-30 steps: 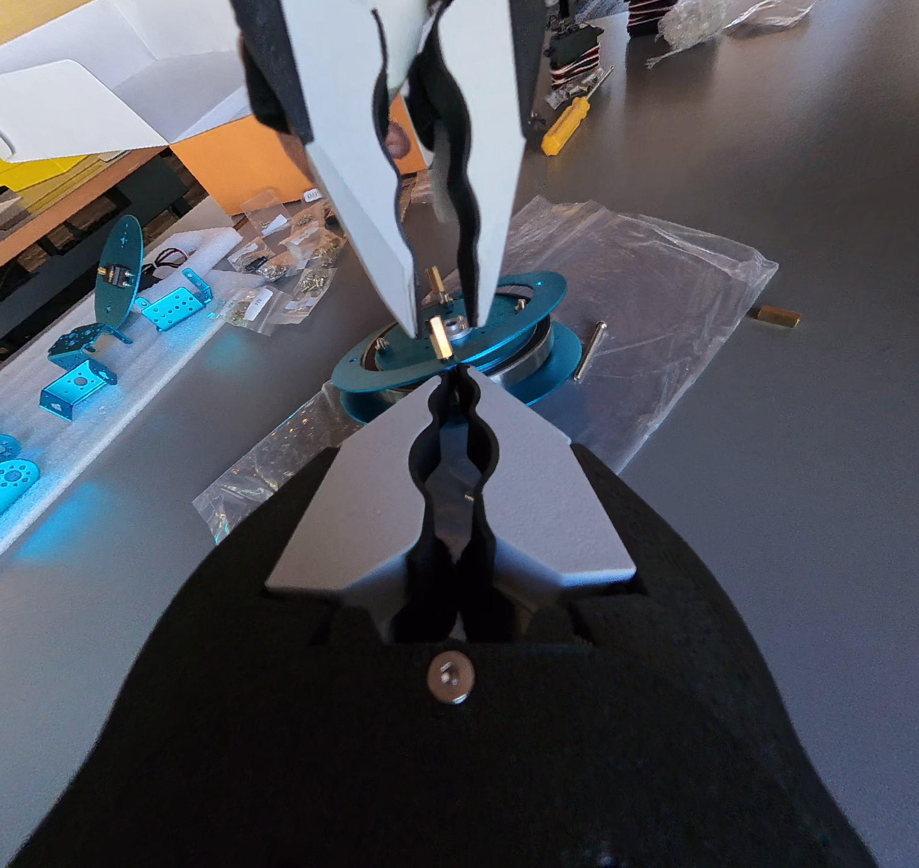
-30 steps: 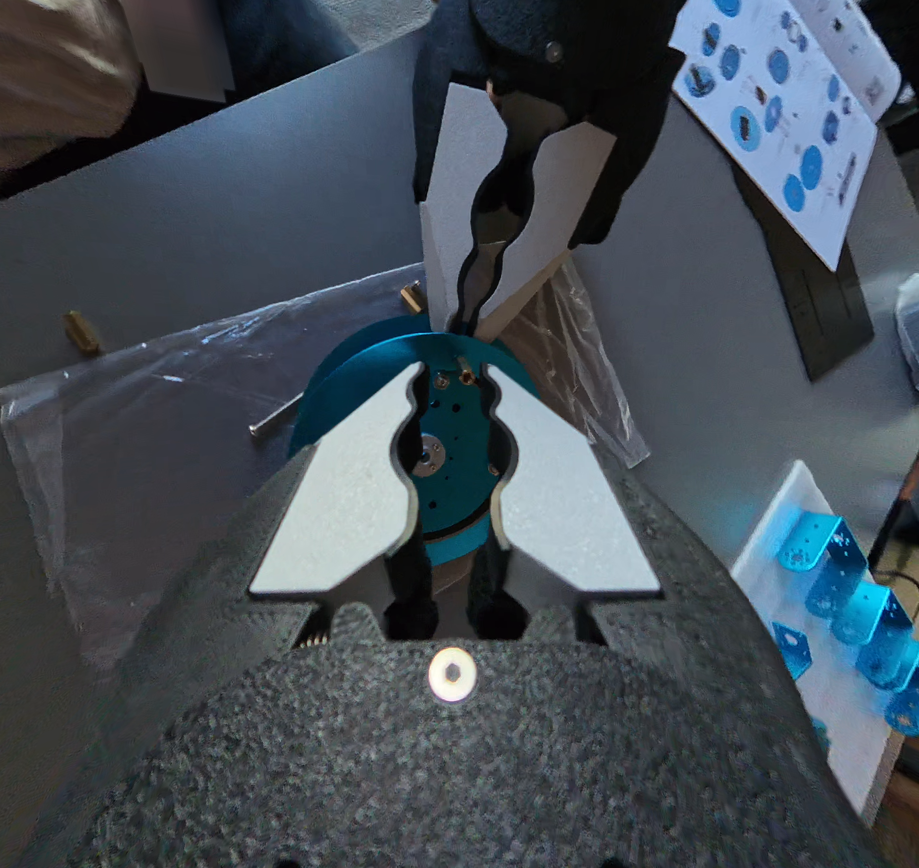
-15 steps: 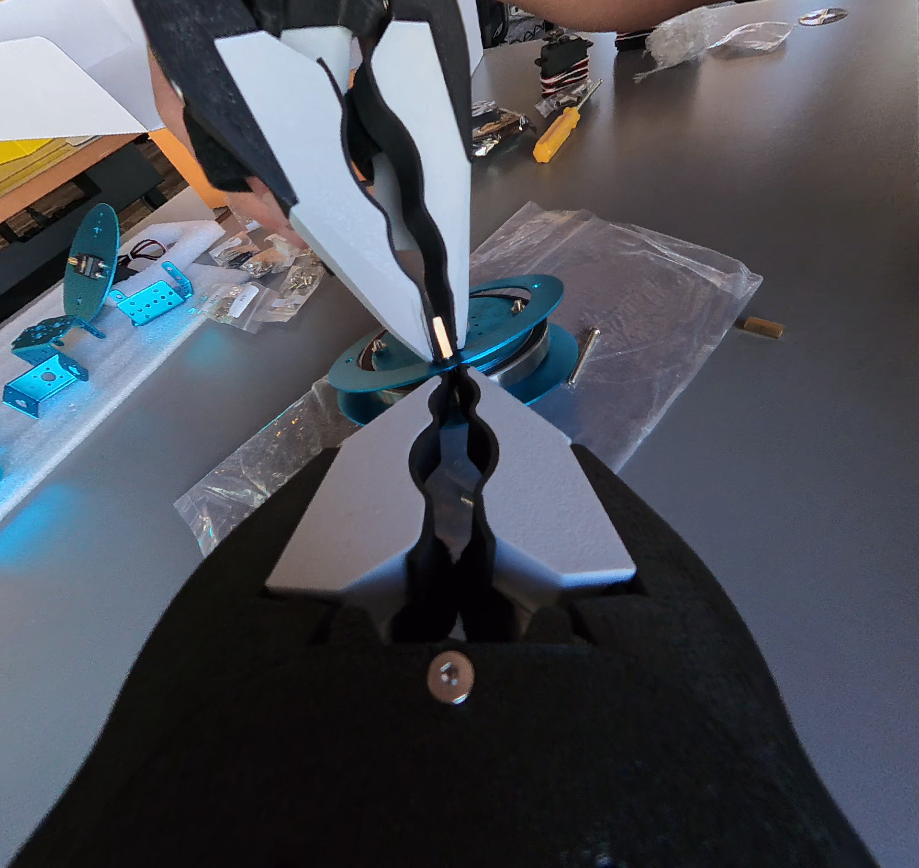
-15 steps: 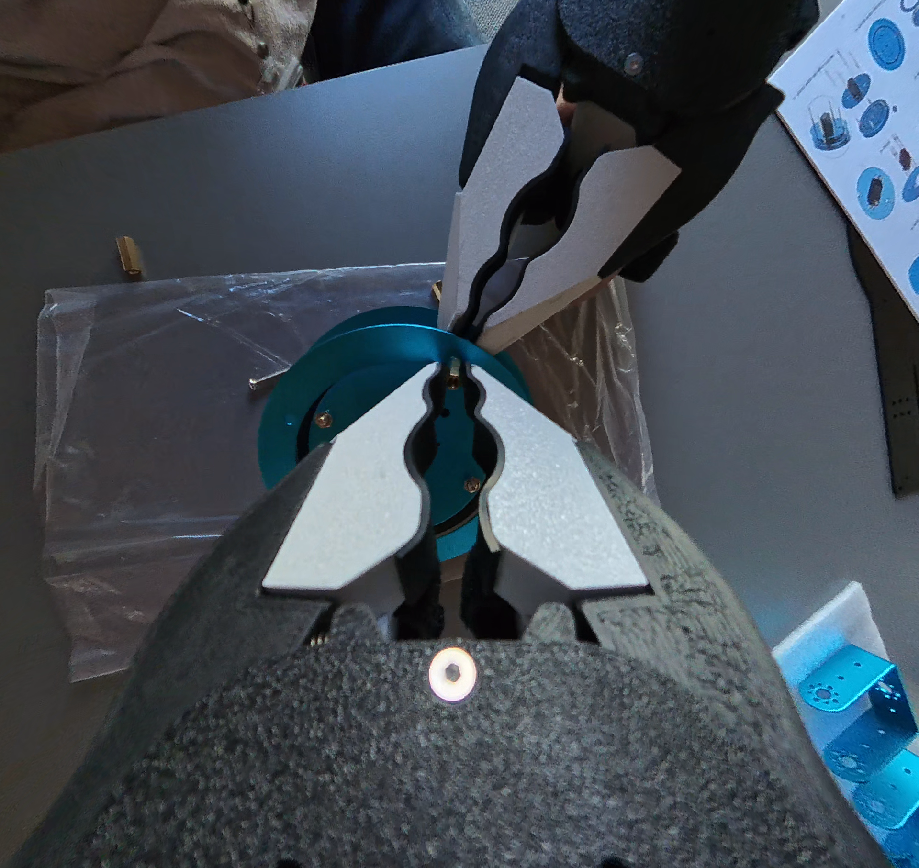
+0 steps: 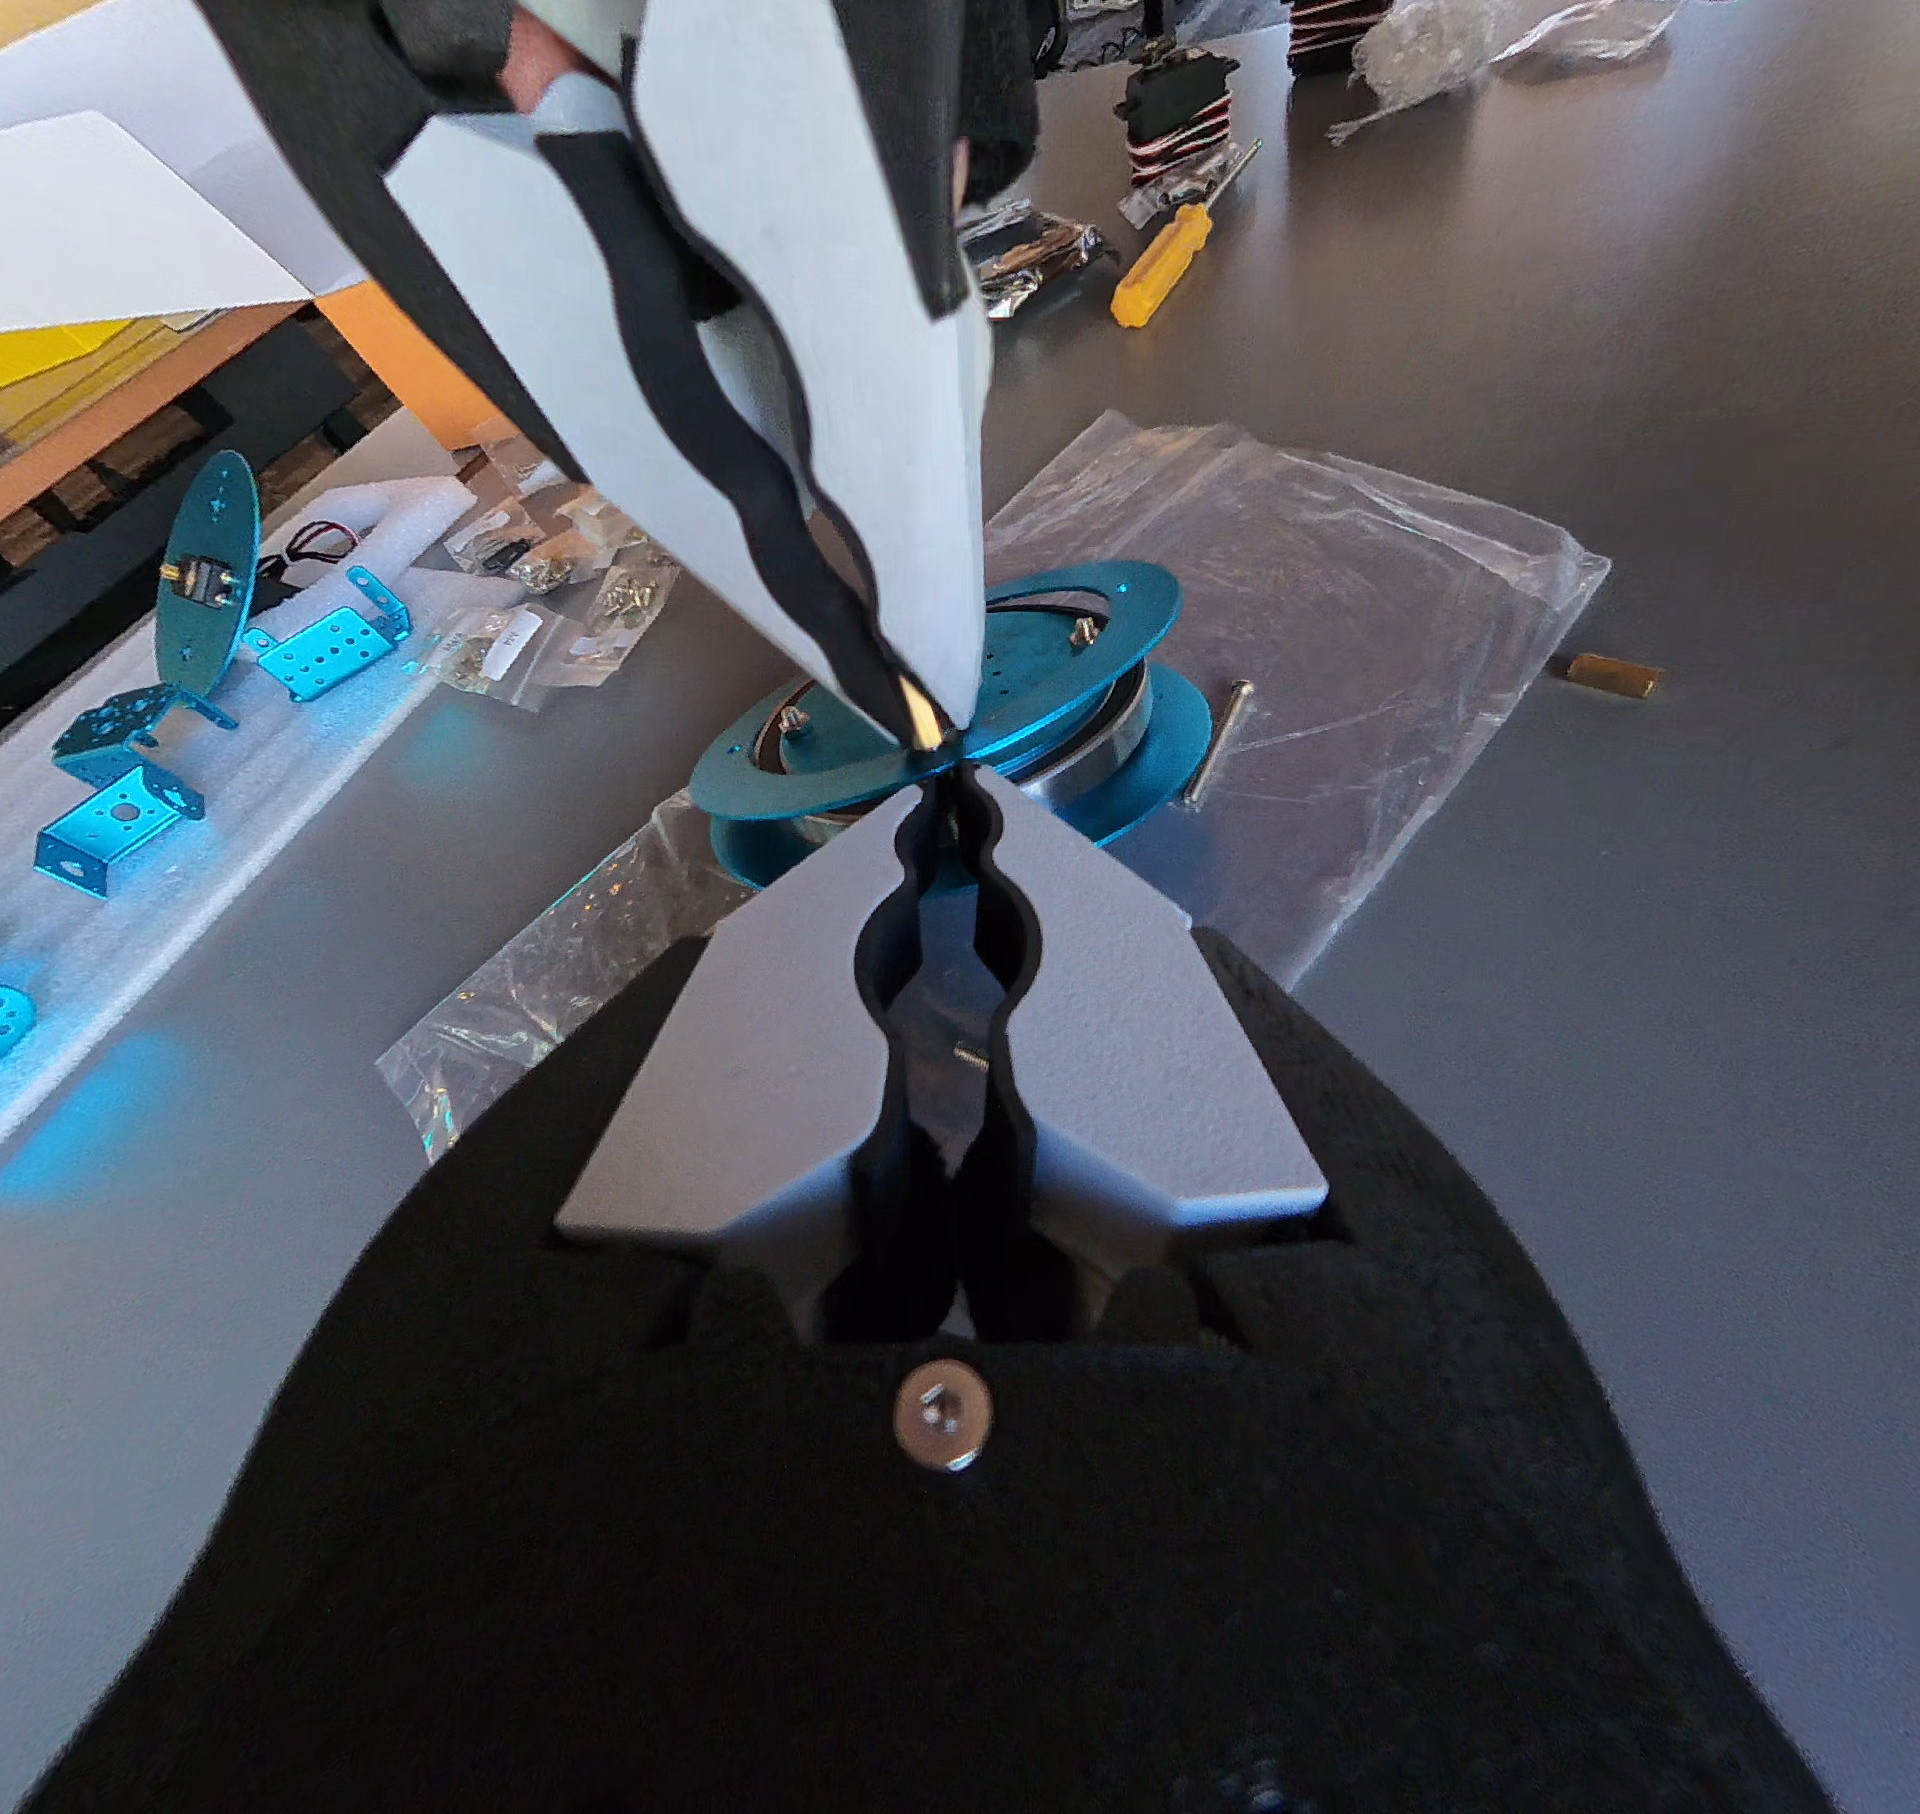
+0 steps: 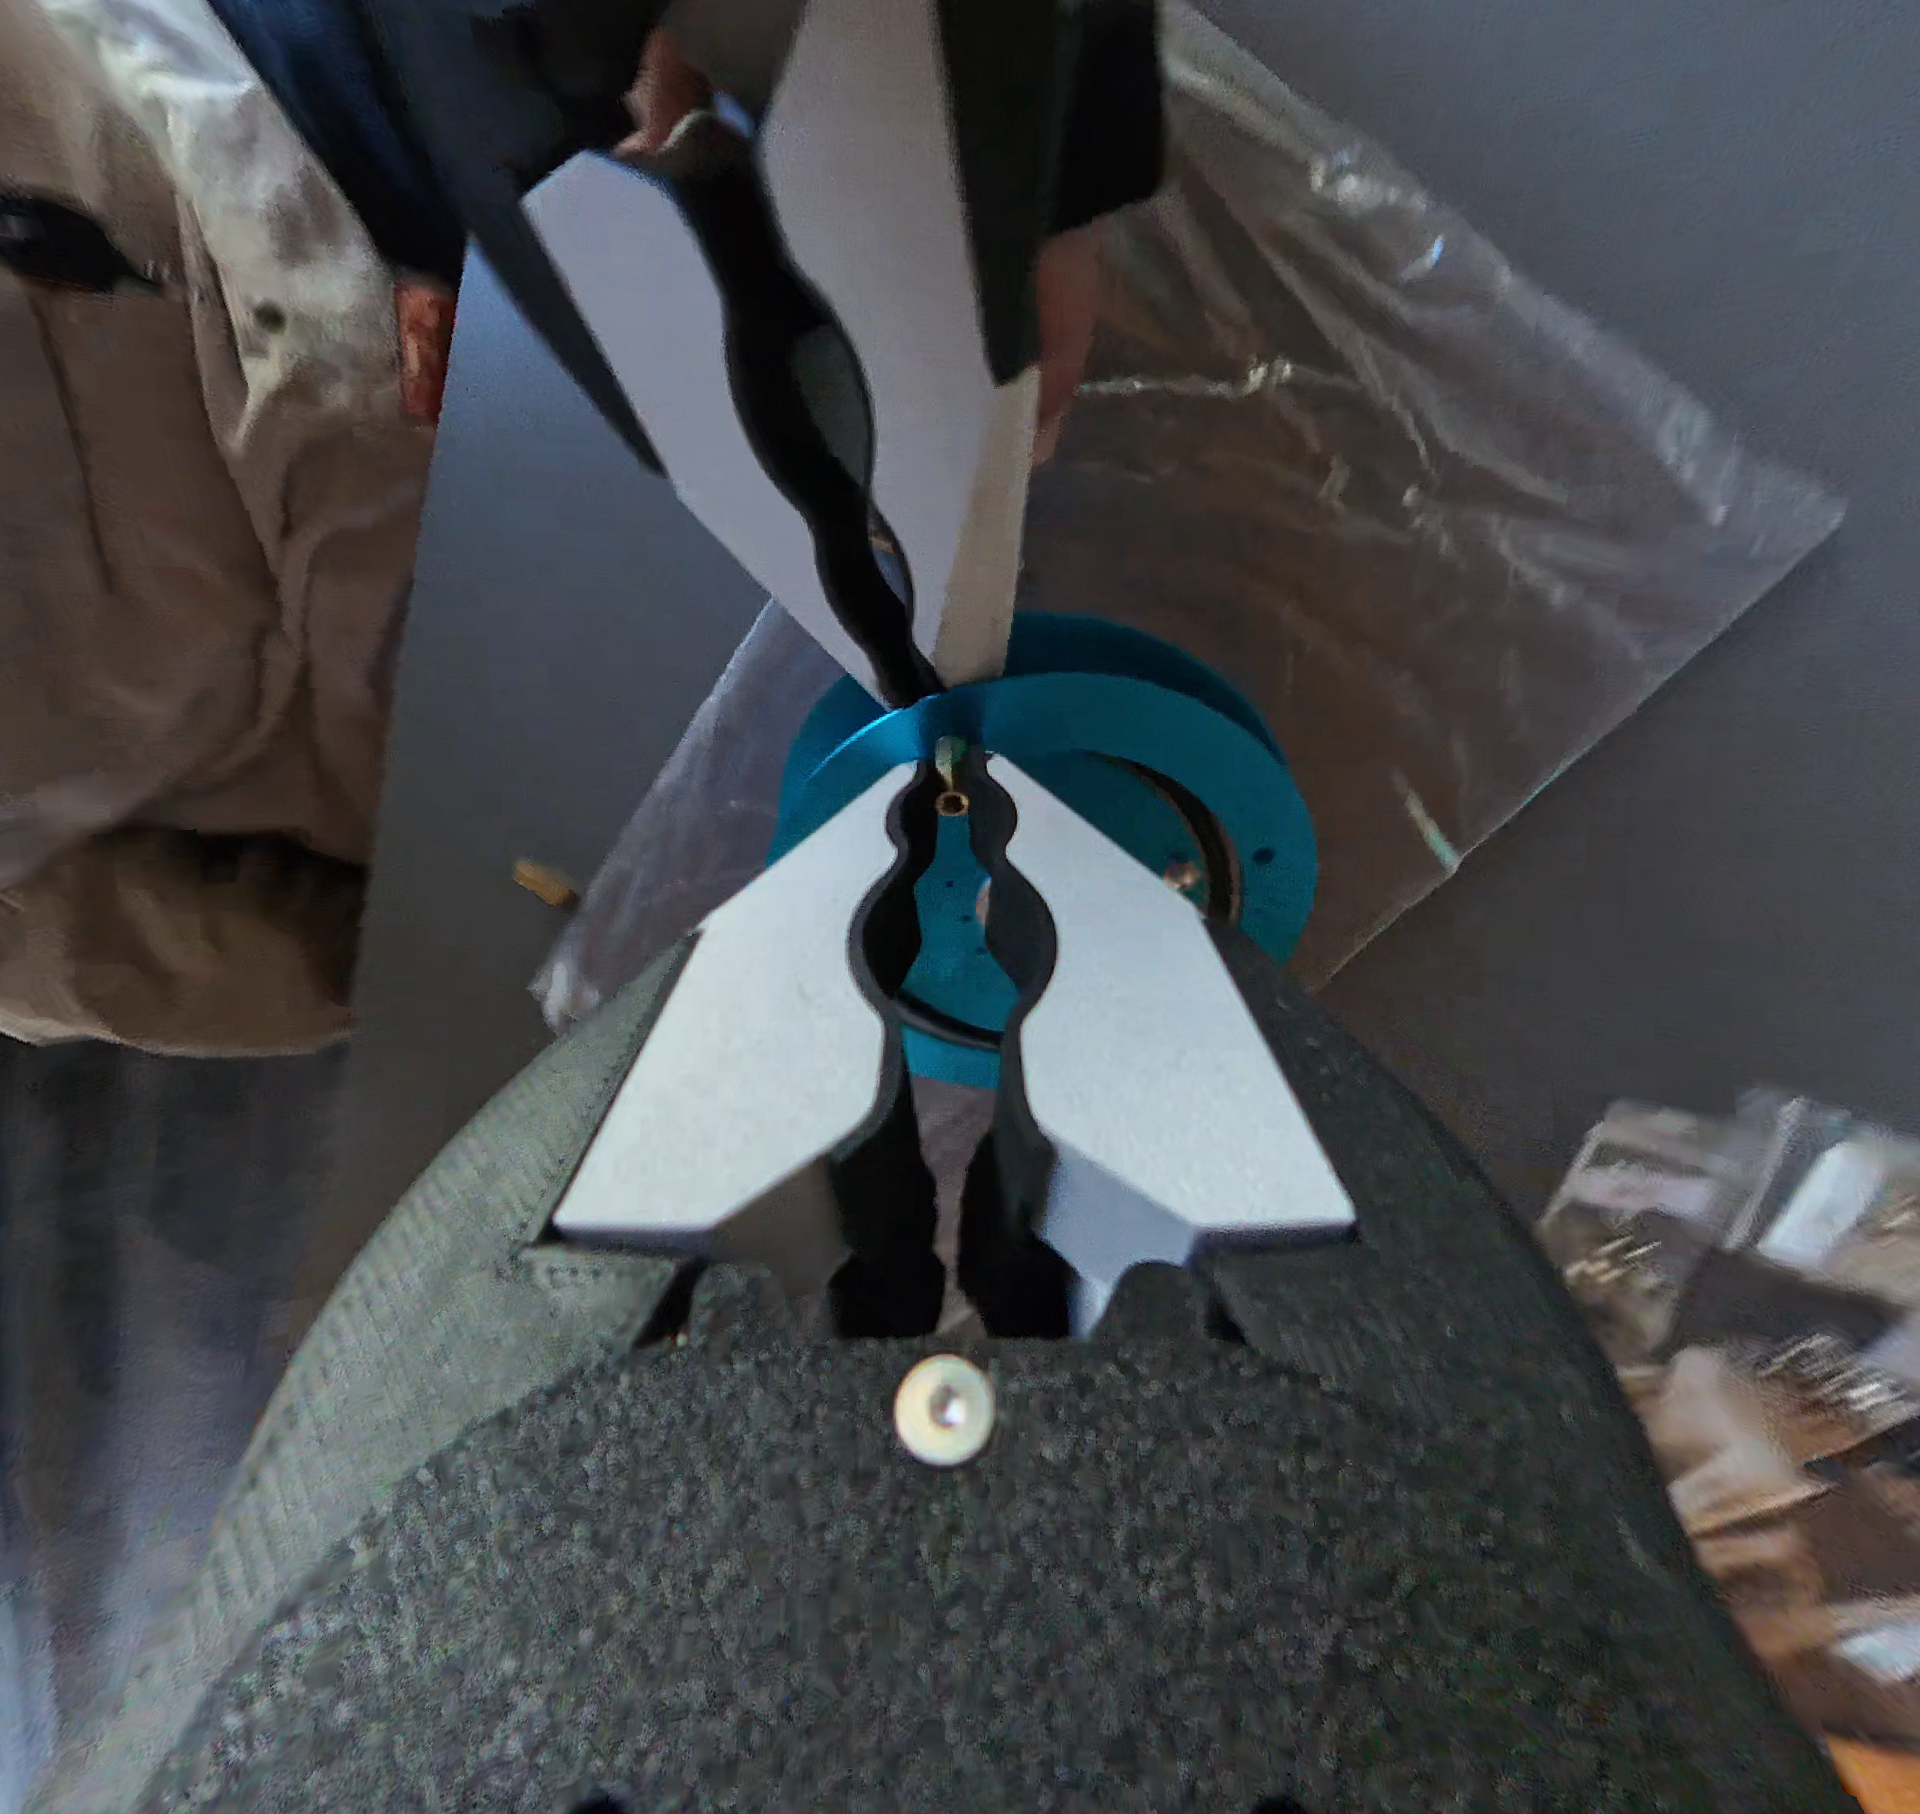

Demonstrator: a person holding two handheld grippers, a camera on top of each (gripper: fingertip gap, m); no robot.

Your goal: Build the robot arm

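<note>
A blue round metal assembly (image 5: 1081, 621) of stacked ring plates lies on a clear plastic bag (image 5: 1351, 569) on the grey table. My left gripper (image 5: 951, 798) is shut on the near rim of the top ring. My right gripper (image 6: 951, 777) is shut on a small brass standoff (image 6: 951, 804) that stands on the top ring (image 6: 1143, 725). In the left wrist view the right gripper (image 5: 925, 720) comes down steeply from above with the standoff (image 5: 920, 713) at its tips. In the right wrist view the left gripper (image 6: 914, 689) pinches the ring's far edge.
A long screw (image 5: 1216, 741) lies on the bag and a loose brass standoff (image 5: 1605, 675) on the table. A yellow screwdriver (image 5: 1158, 268) and servos (image 5: 1179, 117) are behind. Blue brackets (image 5: 322, 637) and screw bags (image 5: 551, 611) lie left. A person's clothing (image 6: 156, 517) is close.
My right gripper has closed on the brass standoff and swung round it, so its view has rotated. My left gripper has kept its hold on the ring's rim.
</note>
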